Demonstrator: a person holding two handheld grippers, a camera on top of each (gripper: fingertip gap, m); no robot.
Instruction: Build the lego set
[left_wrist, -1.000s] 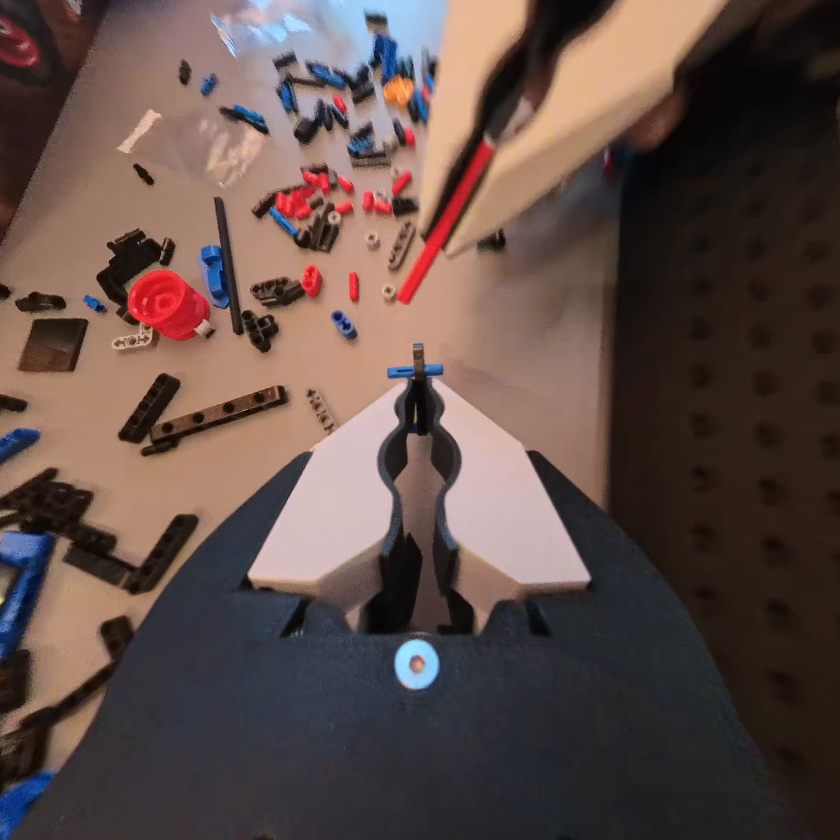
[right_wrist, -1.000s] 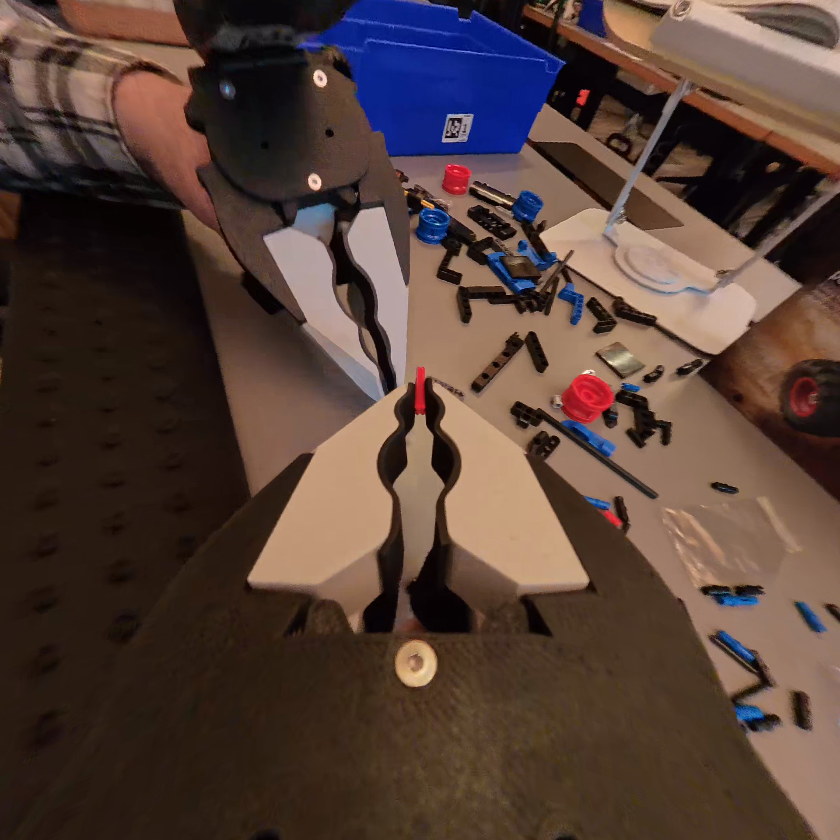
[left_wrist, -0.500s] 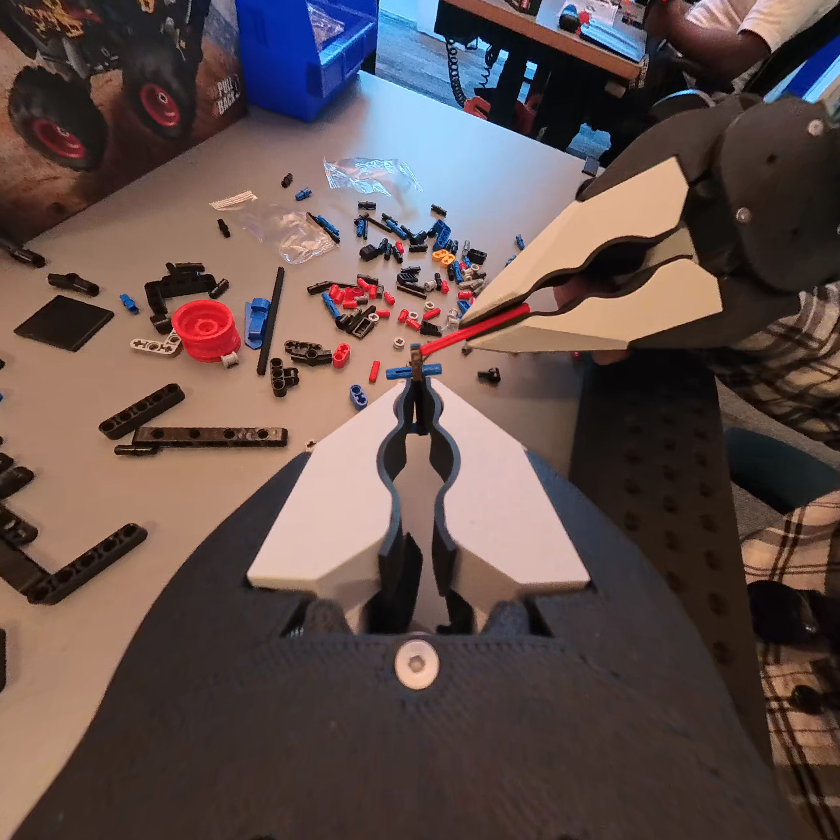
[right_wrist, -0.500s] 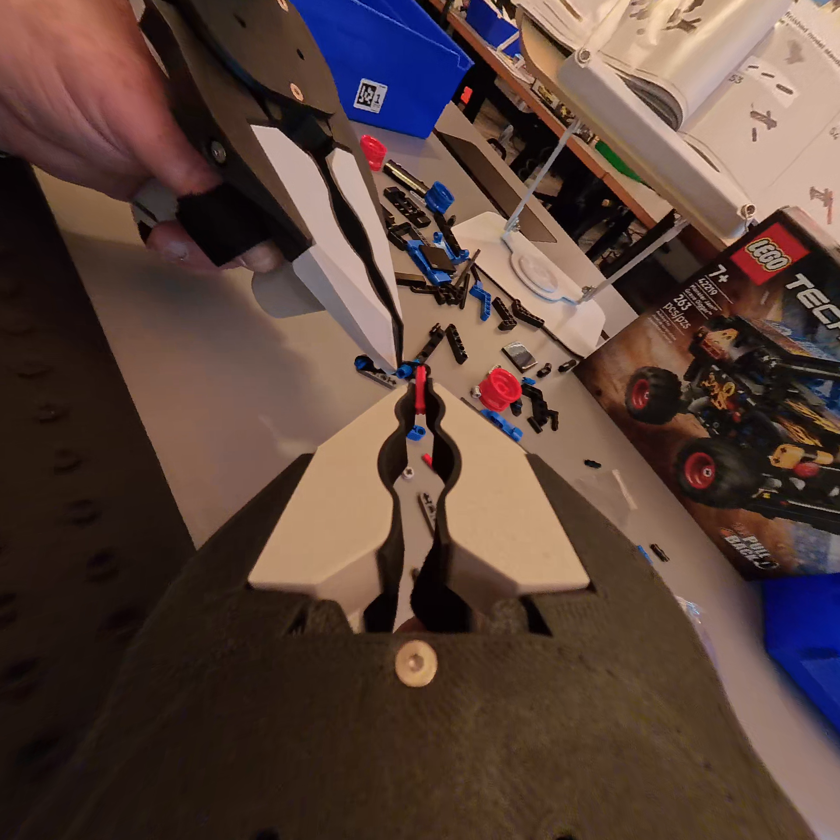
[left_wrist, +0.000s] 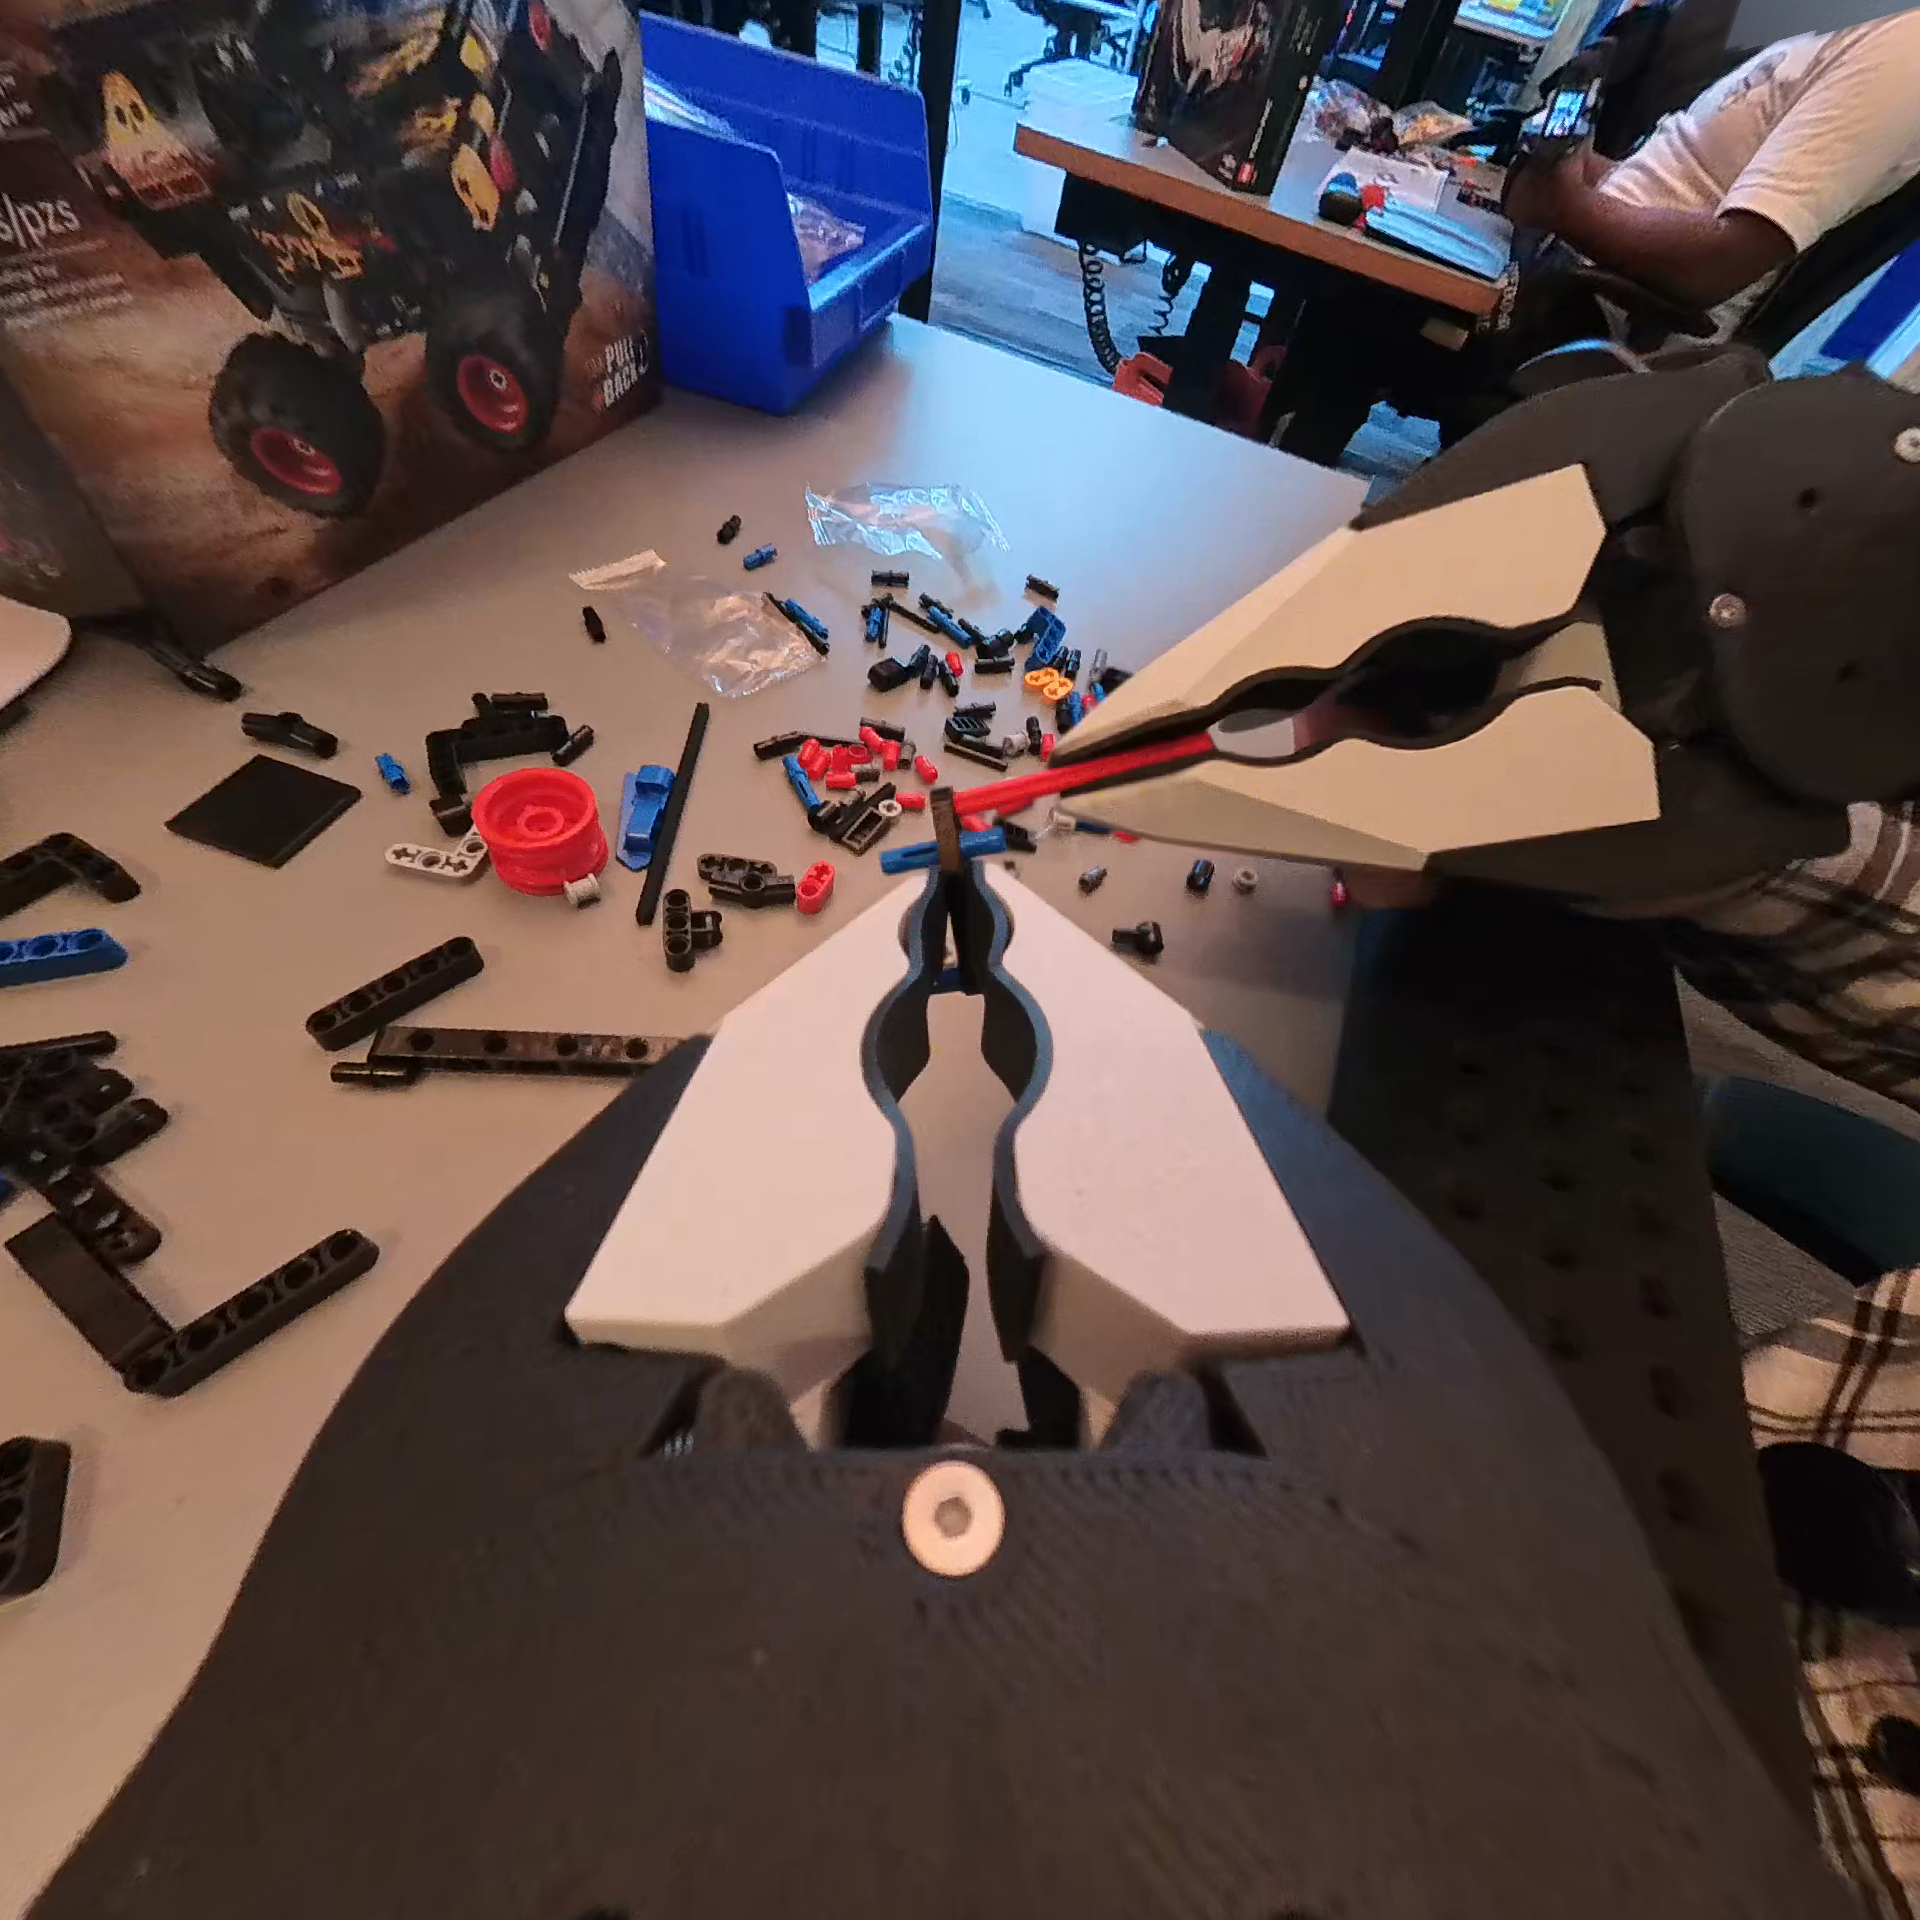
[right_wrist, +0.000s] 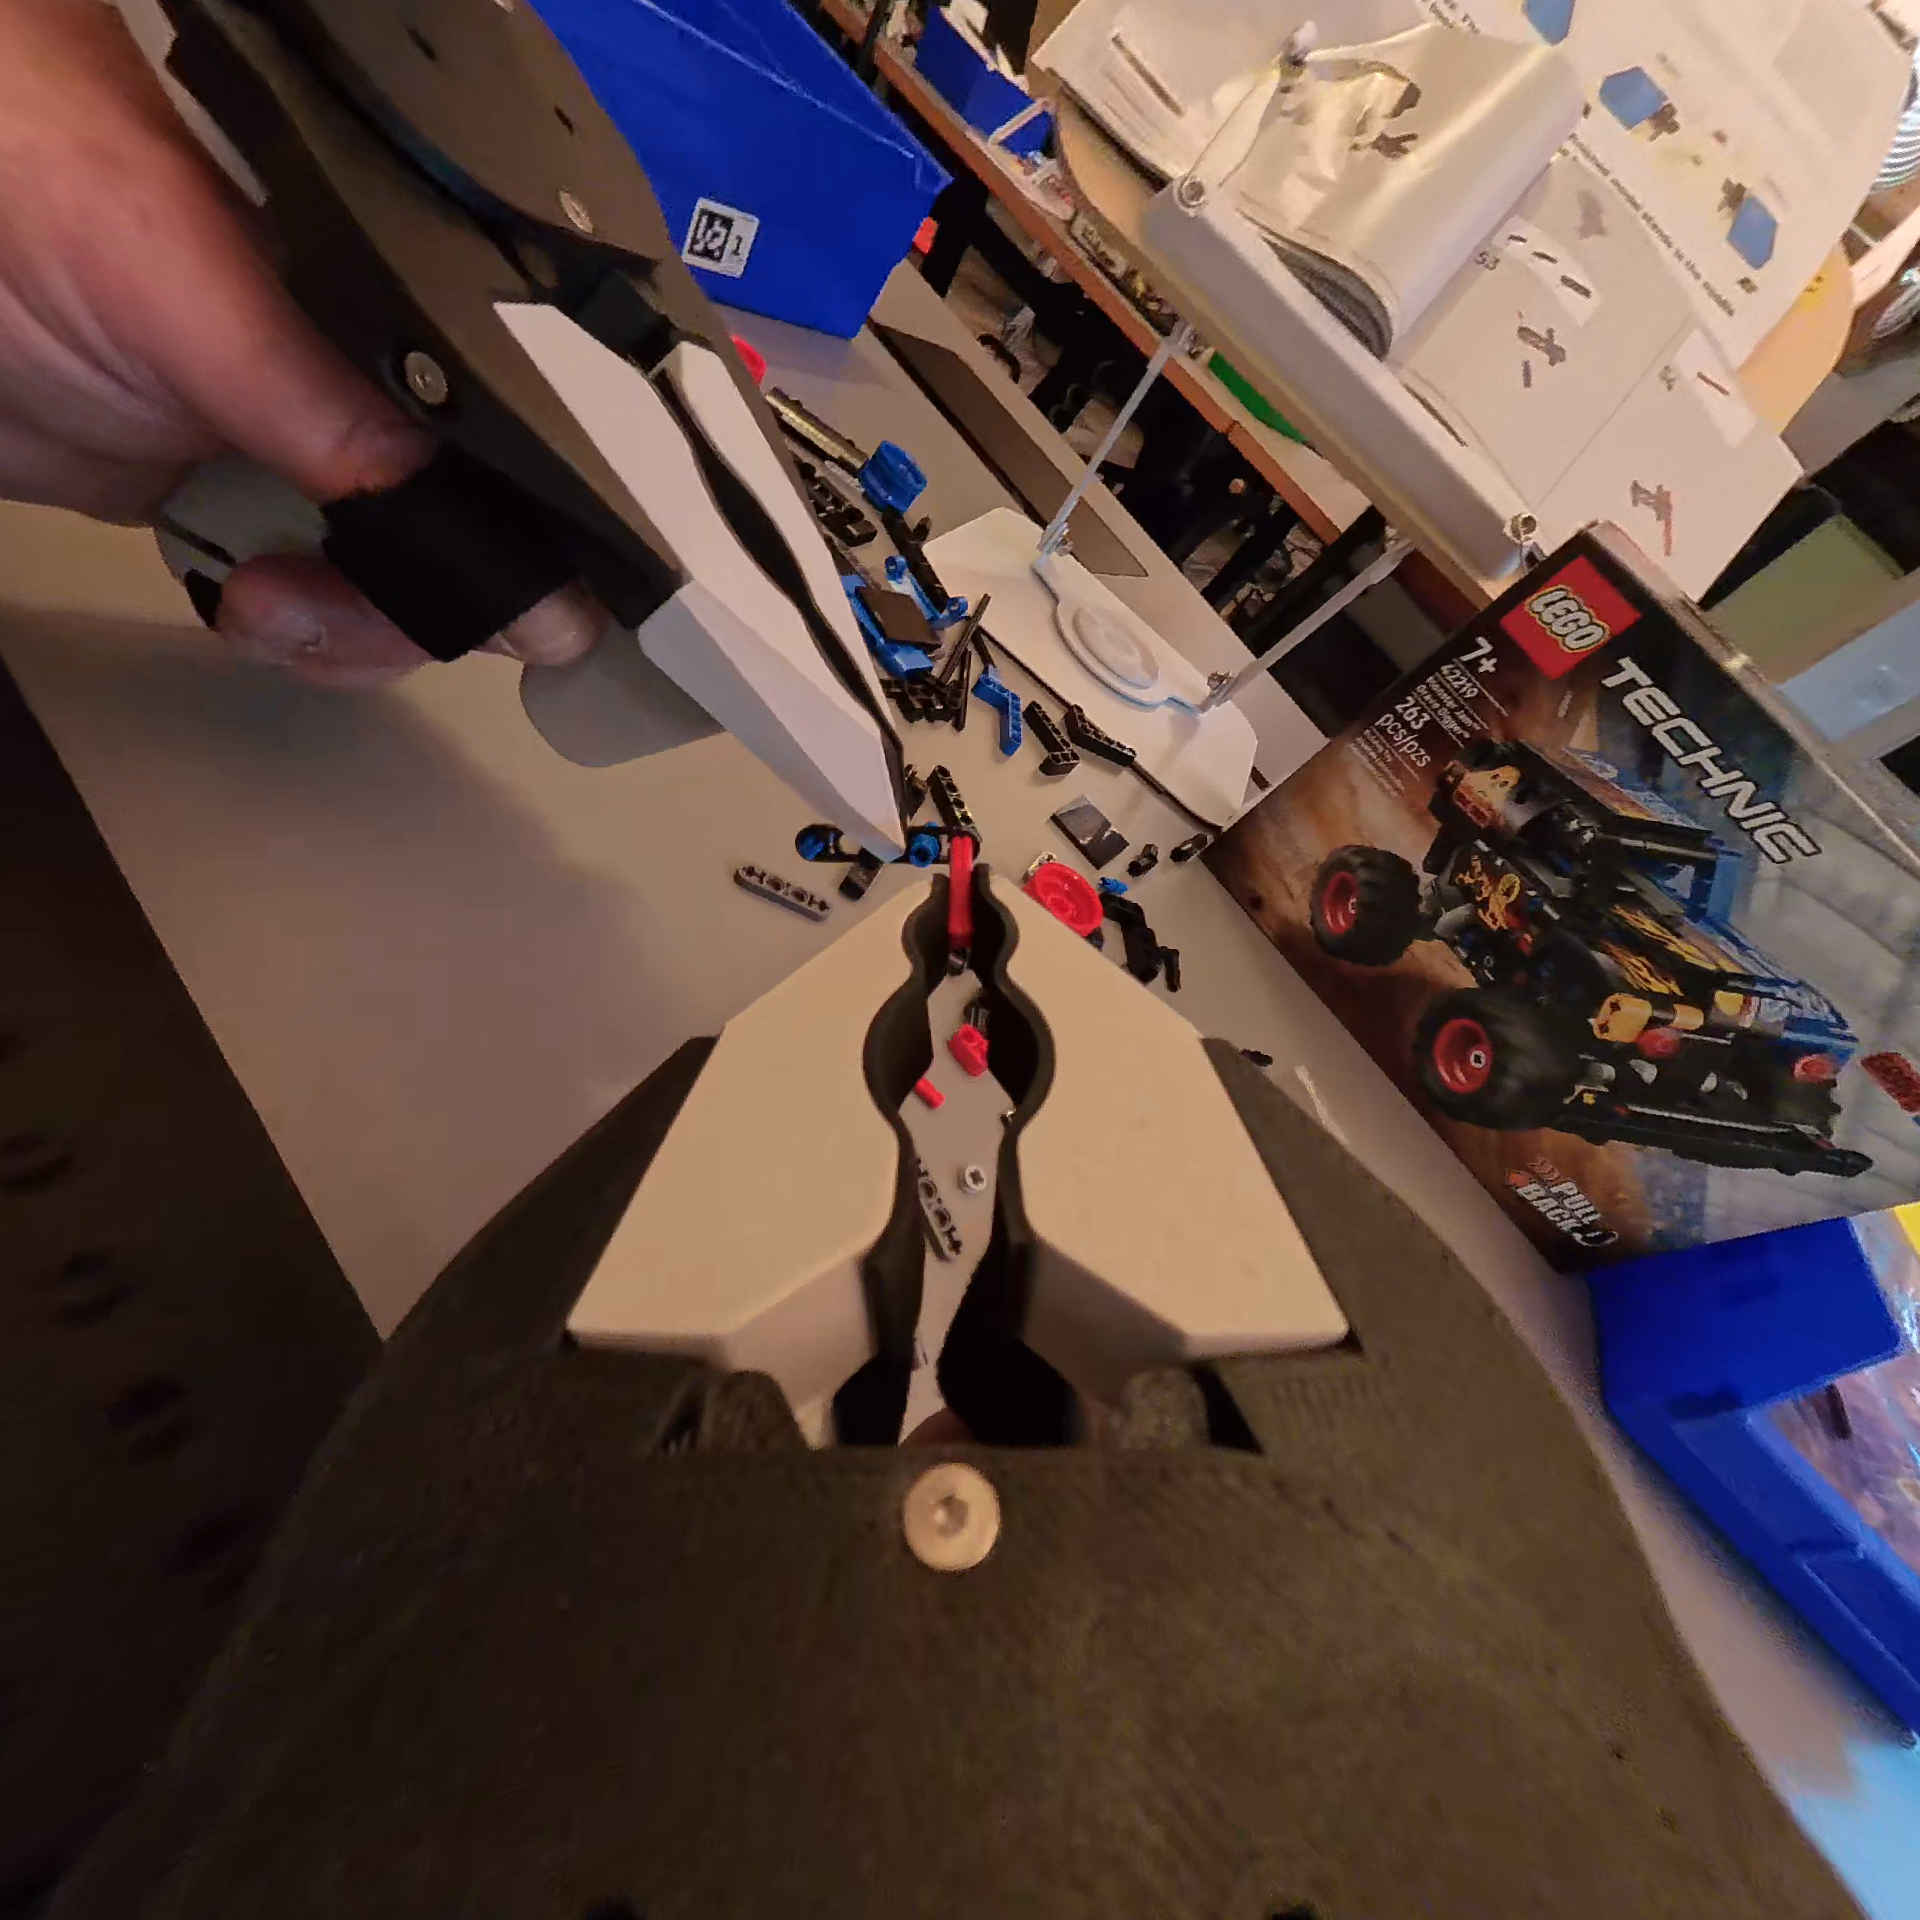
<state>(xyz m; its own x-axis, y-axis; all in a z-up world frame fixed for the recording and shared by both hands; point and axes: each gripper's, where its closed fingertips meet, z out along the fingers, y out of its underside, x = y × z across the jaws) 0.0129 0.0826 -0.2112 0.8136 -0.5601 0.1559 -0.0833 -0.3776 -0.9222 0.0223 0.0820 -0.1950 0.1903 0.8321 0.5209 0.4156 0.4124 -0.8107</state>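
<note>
My left gripper (left_wrist: 951, 883) is shut on a small black piece crossed by a blue pin (left_wrist: 935, 854), held upright above the grey table (left_wrist: 1091, 499). My right gripper (left_wrist: 1055, 779) comes in from the right, shut on a red axle (left_wrist: 1081, 774). The axle's free end meets the top of the black piece. In the right wrist view my right gripper (right_wrist: 961, 883) holds the red axle (right_wrist: 961, 896) pointing forward. The left gripper (right_wrist: 888, 831), held by a hand, points down from the upper left with the blue pin (right_wrist: 920, 844) at its tip.
Loose black, blue and red parts lie across the table, with a red wheel hub (left_wrist: 538, 831) and long black beams (left_wrist: 509, 1049). The set's box (left_wrist: 312, 260), a blue bin (left_wrist: 790, 239), a booklet on a stand (right_wrist: 1351, 208) and a black perforated mat (left_wrist: 1507, 1143) border it.
Both grippers have tilted up and come together. The red axle has swung from pointing down at the table to lying level, with its end at the black piece.
</note>
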